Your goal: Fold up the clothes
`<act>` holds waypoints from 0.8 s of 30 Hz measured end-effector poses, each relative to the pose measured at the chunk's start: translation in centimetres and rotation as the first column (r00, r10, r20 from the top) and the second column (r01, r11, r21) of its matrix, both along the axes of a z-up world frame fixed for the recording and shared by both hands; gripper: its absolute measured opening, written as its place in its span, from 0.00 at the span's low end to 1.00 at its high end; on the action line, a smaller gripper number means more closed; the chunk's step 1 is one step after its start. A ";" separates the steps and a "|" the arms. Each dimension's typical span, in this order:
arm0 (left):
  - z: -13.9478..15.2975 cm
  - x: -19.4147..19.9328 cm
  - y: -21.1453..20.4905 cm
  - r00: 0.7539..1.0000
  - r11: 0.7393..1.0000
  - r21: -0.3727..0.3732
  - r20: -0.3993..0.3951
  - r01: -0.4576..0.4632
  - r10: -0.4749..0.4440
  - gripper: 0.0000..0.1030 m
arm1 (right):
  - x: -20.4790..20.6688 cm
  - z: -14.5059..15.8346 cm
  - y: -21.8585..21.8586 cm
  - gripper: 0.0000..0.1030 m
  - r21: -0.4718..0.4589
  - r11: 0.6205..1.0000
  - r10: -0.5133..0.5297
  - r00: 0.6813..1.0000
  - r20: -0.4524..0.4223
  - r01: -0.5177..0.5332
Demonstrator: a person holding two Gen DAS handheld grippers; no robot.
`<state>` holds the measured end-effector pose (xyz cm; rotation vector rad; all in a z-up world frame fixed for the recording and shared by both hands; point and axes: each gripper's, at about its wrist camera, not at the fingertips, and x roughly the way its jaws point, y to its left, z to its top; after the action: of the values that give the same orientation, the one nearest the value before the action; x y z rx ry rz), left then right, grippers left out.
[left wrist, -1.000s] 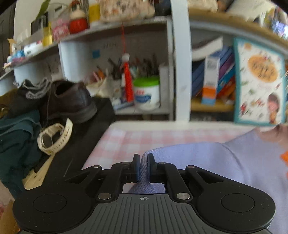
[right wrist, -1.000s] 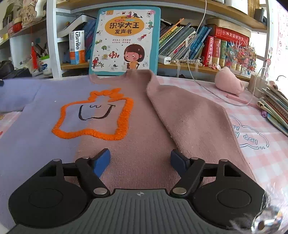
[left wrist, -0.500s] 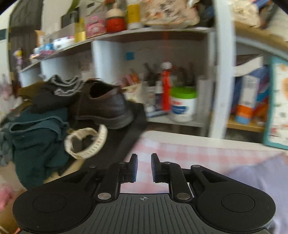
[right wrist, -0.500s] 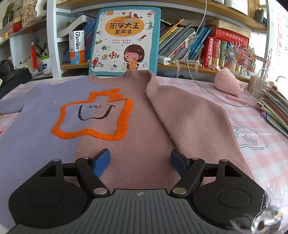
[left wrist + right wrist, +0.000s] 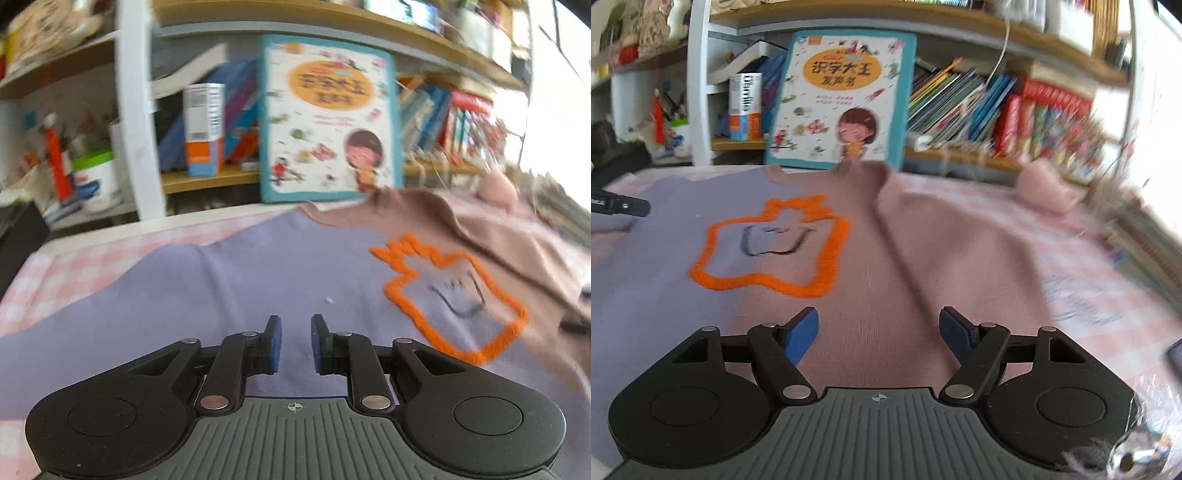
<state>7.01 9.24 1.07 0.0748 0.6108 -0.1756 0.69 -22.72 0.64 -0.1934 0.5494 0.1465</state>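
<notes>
A lilac and dusty-pink sweater (image 5: 266, 280) with an orange-outlined patch (image 5: 458, 295) lies flat on the pink checked tablecloth; it also shows in the right wrist view (image 5: 923, 266), its right sleeve folded over the body. My left gripper (image 5: 295, 341) is open a little and empty, just above the lilac half. My right gripper (image 5: 879, 328) is wide open and empty above the pink lower part. The left gripper's tip (image 5: 624, 206) shows at the left edge of the right wrist view.
A shelf with books stands behind the table, with a picture book (image 5: 842, 99) leaning against it. A pink plush toy (image 5: 1049, 184) and stacked books (image 5: 1145, 229) lie at the right. A white tub (image 5: 96, 181) stands on the left shelf.
My left gripper let go of the lilac sleeve, opened, and swung right over the sweater's body. My right gripper stayed open and moved slightly.
</notes>
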 end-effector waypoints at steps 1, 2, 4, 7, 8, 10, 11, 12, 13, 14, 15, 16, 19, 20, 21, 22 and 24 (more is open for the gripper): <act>-0.3 0.0 -0.4 1.000 1.000 0.026 -0.005 0.005 -0.005 0.25 | -0.1 0.1 -0.2 0.68 -0.042 0.999 -0.006 1.000 0.010 0.006; -0.6 -0.2 -0.7 1.000 0.999 0.050 -0.010 0.006 -0.006 0.25 | -0.3 0.1 -0.3 0.66 -0.083 0.996 -0.010 1.000 0.018 0.011; -1.0 -0.4 -0.7 1.000 0.998 0.061 -0.022 0.006 -0.005 0.26 | -0.4 0.0 -0.7 0.57 -0.159 0.987 -0.013 1.000 0.023 0.017; -1.5 -0.6 -0.3 0.999 0.999 0.050 -0.034 0.005 -0.004 0.26 | 0.3 -0.6 -1.0 0.44 -0.224 0.974 -0.003 1.000 -0.009 0.001; -1.5 -0.9 -0.2 0.999 0.999 0.047 -0.033 0.003 -0.001 0.26 | 0.6 -0.8 -1.1 0.39 -0.233 0.972 0.001 1.000 -0.018 -0.005; -1.7 -1.2 -0.1 1.000 0.999 0.043 -0.030 -0.001 0.002 0.27 | 1.3 -1.0 -1.4 0.38 -0.236 0.972 0.004 0.999 -0.037 -0.013; -1.7 -1.4 -0.1 1.000 0.999 0.041 -0.027 -0.003 0.004 0.27 | 1.7 -1.1 -1.5 0.38 -0.231 0.973 0.005 0.999 -0.041 -0.014; -1.8 -1.5 -0.1 1.000 0.999 0.040 -0.025 -0.003 0.004 0.27 | 2.0 -1.0 -1.7 0.36 -0.227 0.974 0.005 0.999 -0.045 -0.016; -1.8 -1.5 -0.1 1.000 0.999 0.039 -0.023 -0.003 0.004 0.27 | 2.3 -0.9 -1.9 0.34 -0.224 0.974 0.005 0.999 -0.050 -0.017; -1.8 -1.4 0.0 1.000 0.999 0.035 -0.023 -0.003 0.004 0.28 | 2.6 -0.7 -2.0 0.21 -0.221 0.975 0.005 0.998 -0.055 -0.017; -1.8 -1.4 0.1 1.000 0.999 0.032 -0.023 -0.003 0.004 0.28 | 2.9 -0.6 -2.2 0.07 -0.218 0.976 0.006 0.998 -0.060 -0.018; -1.8 -1.5 0.1 1.000 1.000 0.030 -0.021 -0.004 0.005 0.28 | 3.2 -0.5 -2.3 0.06 -0.215 0.977 0.006 0.998 -0.065 -0.019; -1.9 -1.6 0.1 1.000 1.000 0.031 -0.015 -0.005 0.005 0.29 | 4.3 0.2 -3.1 0.05 -0.257 0.966 -0.024 0.999 -0.031 0.015; -1.9 -1.6 0.1 1.000 0.999 0.032 -0.015 -0.004 0.004 0.29 | 4.7 0.5 -3.4 0.05 -0.282 0.959 -0.040 0.999 -0.008 0.036; -1.9 -1.6 0.1 1.000 0.999 0.032 -0.015 -0.003 0.004 0.29 | 5.1 0.7 -3.7 0.05 -0.306 0.950 -0.055 0.998 0.016 0.057; -2.0 -1.6 0.1 1.000 1.000 0.031 -0.015 -0.004 0.004 0.29 | 5.5 1.0 -4.0 0.05 -0.330 0.941 -0.069 0.997 0.040 0.079; -2.0 -1.6 0.0 1.000 1.000 0.031 -0.014 -0.004 0.004 0.29 | 7.0 1.2 -5.2 0.05 -0.386 0.914 -0.106 0.991 0.077 0.128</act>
<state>5.40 9.26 -0.92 0.1020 0.6274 -0.1628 7.66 -27.89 1.88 -0.5517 0.5303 -0.0882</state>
